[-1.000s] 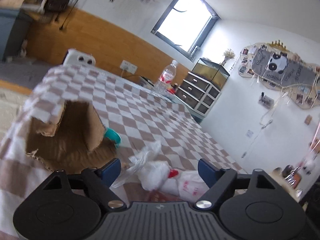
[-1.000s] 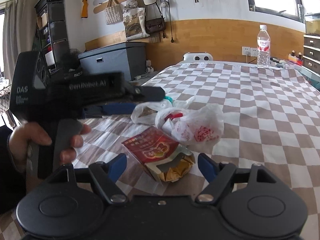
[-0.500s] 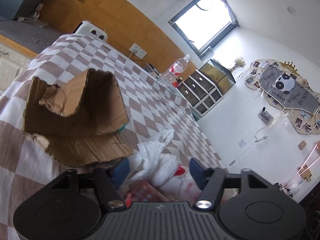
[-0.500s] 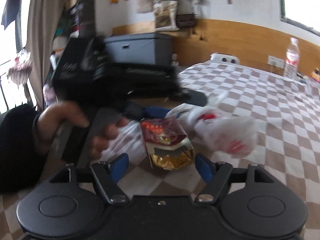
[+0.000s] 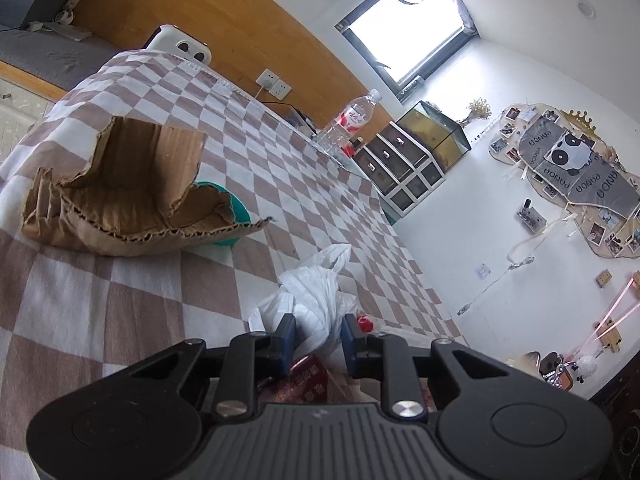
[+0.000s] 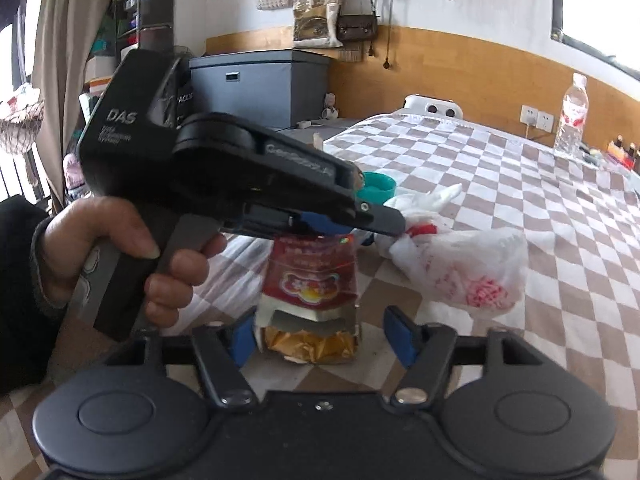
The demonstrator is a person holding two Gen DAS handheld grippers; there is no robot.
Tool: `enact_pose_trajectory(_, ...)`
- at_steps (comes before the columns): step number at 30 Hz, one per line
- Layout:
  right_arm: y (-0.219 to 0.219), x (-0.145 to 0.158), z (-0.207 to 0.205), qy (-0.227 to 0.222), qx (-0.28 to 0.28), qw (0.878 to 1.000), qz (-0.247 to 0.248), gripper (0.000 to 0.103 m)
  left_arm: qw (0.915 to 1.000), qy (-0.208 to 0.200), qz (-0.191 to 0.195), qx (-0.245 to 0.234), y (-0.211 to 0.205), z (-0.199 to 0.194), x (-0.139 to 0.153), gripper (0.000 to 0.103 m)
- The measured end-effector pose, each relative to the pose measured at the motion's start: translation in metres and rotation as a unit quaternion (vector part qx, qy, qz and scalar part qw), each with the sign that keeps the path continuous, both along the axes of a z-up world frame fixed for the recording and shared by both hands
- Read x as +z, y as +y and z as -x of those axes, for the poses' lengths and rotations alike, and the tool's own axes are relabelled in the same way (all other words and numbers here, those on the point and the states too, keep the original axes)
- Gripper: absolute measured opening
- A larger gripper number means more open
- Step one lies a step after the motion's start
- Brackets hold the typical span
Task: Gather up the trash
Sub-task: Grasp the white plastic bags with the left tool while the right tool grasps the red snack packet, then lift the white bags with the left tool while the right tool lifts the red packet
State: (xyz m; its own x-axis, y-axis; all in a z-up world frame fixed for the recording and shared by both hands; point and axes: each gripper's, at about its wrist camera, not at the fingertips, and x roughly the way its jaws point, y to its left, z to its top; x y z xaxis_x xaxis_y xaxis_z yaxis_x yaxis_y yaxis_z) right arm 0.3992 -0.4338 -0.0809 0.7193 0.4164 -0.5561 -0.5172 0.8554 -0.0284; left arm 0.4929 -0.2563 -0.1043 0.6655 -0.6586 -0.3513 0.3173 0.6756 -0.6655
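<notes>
A crumpled white plastic bag (image 5: pixel 316 284) lies on the checkered tablecloth, and my left gripper (image 5: pixel 318 338) is shut on its near end. The right wrist view shows the same left gripper (image 6: pixel 384 222), held by a hand, pinching the bag (image 6: pixel 460 264), which has red print. A torn red snack box (image 6: pixel 312 276) with gold foil inside lies under the left gripper. Its near end sits between the fingers of my right gripper (image 6: pixel 322 338). Those jaws are closing, and a gap remains at the right pad. The box (image 5: pixel 308 376) also shows under the left fingers.
A torn cardboard piece (image 5: pixel 132 196) lies at the left of the cloth with a teal dish (image 5: pixel 236 208) behind it. A water bottle (image 6: pixel 572 112) stands at the far edge by the wooden wall. A grey chest (image 6: pixel 260 80) stands beyond the table's left.
The left jaws have closed onto the white bag. The right jaws have narrowed, and the snack box now sits between them. Both grippers have rolled a little.
</notes>
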Motion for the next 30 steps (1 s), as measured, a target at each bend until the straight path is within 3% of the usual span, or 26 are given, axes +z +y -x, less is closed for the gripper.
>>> enact_pose_trajectory(2,0.004,0.002,0.000,-0.008,0.003,1.000,0.007,0.052,1.0000,-0.004,0.000,0.003,0.001,0.002,0.000,0.025)
enact_pose_trajectory(14,-0.026,0.001,0.027,0.025,-0.063,0.996,-0.059,0.050,0.9989,-0.024,-0.037,0.015,-0.002,0.046,0.009,0.024)
enact_pose_trajectory(22,-0.027,0.000,0.050,0.017,-0.119,0.991,-0.058,0.050,0.9936,-0.076,-0.083,0.006,0.010,0.104,0.025,0.019)
enact_pose_trajectory(24,-0.033,0.001,0.057,0.014,-0.133,0.988,-0.072,0.050,0.9932,-0.075,-0.089,0.003,0.017,0.114,0.025,0.017)
enact_pose_trajectory(25,-0.038,0.000,0.061,0.014,-0.141,0.987,-0.080,0.050,0.9929,-0.074,-0.093,0.001,0.021,0.119,0.025,0.008)
enact_pose_trajectory(26,-0.042,0.000,0.064,0.014,-0.152,0.984,-0.087,0.050,0.9928,-0.072,-0.096,-0.001,0.025,0.124,0.025,0.006)
enact_pose_trajectory(30,-0.066,-0.001,0.073,0.013,-0.195,0.973,-0.126,0.050,0.9907,-0.065,-0.119,-0.013,0.040,0.145,0.024,0.006)
